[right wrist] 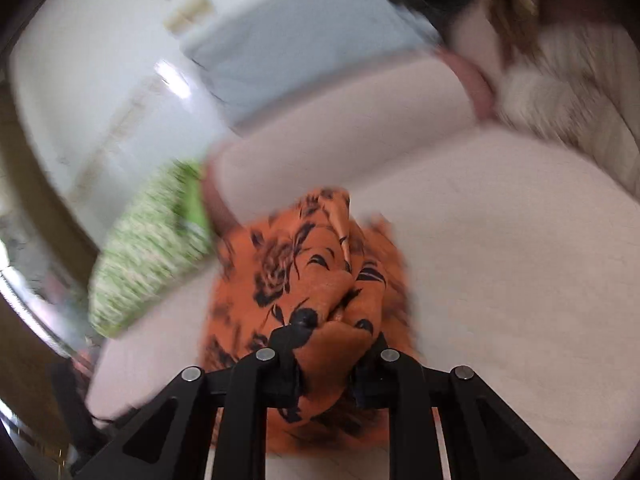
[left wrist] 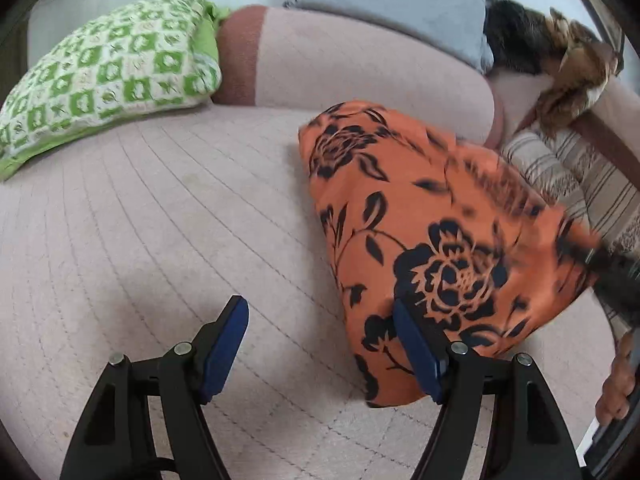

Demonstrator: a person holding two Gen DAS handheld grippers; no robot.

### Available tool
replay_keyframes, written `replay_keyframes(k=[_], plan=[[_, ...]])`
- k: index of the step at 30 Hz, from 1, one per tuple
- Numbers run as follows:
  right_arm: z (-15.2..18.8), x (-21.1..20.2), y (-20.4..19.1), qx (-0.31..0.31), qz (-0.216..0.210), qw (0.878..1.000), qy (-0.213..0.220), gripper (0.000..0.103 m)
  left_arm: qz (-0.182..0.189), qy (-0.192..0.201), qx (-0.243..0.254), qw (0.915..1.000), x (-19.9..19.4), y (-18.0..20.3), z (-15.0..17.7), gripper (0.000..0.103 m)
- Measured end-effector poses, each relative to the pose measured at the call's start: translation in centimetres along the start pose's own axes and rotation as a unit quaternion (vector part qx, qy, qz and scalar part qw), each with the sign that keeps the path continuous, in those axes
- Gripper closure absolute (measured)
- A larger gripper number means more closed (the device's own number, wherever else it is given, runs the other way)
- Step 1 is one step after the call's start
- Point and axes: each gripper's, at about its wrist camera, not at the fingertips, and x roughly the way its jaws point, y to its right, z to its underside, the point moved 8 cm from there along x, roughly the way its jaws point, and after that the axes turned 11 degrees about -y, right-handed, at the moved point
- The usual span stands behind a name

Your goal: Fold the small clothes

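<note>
Pillow: green checked pillow (left wrist: 108, 76) lies far left on the pink bed (left wrist: 160, 216).
Left tool (left wrist: 320, 344): we see it low over the bed, fingers spread wide, nothing between them.
Garment: orange floral cloth (left wrist: 432, 240), lifted right of centre.
Right tool (right wrist: 328, 344): we see it clamped on a bunched fold of the cloth, raised above the bed.

Left wrist view: set low over the quilted bed cover (left wrist: 160, 220), faced toward the green pillow (left wrist: 112, 72). Right wrist view: blurred, held very close to the orange floral cloth (right wrist: 304, 264). Cloth, pillow and cover are shared.
</note>
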Motion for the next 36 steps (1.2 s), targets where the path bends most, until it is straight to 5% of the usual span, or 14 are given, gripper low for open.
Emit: replay_keyframes(k=[3,4,7,8,10,11,13,16,19,22,32,36], plan=[[2.6,3.0,2.9,0.06,0.003,0.991,-0.115,0.077,0.006,-0.004,-0.005,1.0,-0.1,0.0,-0.1,0.028],[2.4,2.8,2.9,0.06,0.0,0.991,-0.117,0.077,0.004,-0.004,-0.004,1.0,-0.3,0.0,-0.1,0.028],[-0.7,-0.2,3.2,0.069,-0.012,0.997,-0.041,0.063,-0.006,0.001,-0.006,1.0,-0.5,-0.3,-0.2,0.028],[-1.7,-1.4,3.6,0.075,-0.006,0.997,-0.01,0.046,-0.009,0.002,-0.003,1.0,-0.6,-0.3,-0.2,0.028],[-3.4,-3.6,4.4,0.088,-0.002,0.994,0.061,0.035,-0.011,0.004,0.0,0.9999,-0.7,-0.2,0.1,0.028],[-4.1,-4.2,4.3,0.086,-0.009,0.993,0.085,0.035,-0.013,0.007,0.002,0.9999,-0.8,0.0,0.0,0.028],[-5.3,-3.3,3.0,0.054,-0.037,0.996,0.065,0.04,-0.017,0.01,0.006,0.9998,-0.9,0.4,-0.4,0.028],[-6.3,0.1,-0.7,-0.018,-0.047,0.999,0.021,0.068,-0.027,0.014,0.016,0.9994,-0.8,0.7,-0.5,0.028],[-6.1,5.6,-2.0,-0.027,-0.021,0.998,-0.044,0.068,-0.04,0.006,0.023,0.9989,-0.1,0.4,-0.4,0.023],[-4.6,11.6,1.2,0.024,0.016,0.992,-0.119,0.069,-0.041,-0.011,0.023,0.9989,0.9,0.1,-0.3,0.013],[-3.0,3.2,0.4,0.019,-0.038,0.997,-0.064,0.067,-0.042,0.028,0.037,0.998,-2.2,1.2,-0.6,0.014],[0.2,1.8,1.3,0.017,-0.01,0.996,-0.086,0.067,-0.074,-0.033,0.072,0.9941,0.4,1.8,1.3,0.013]])
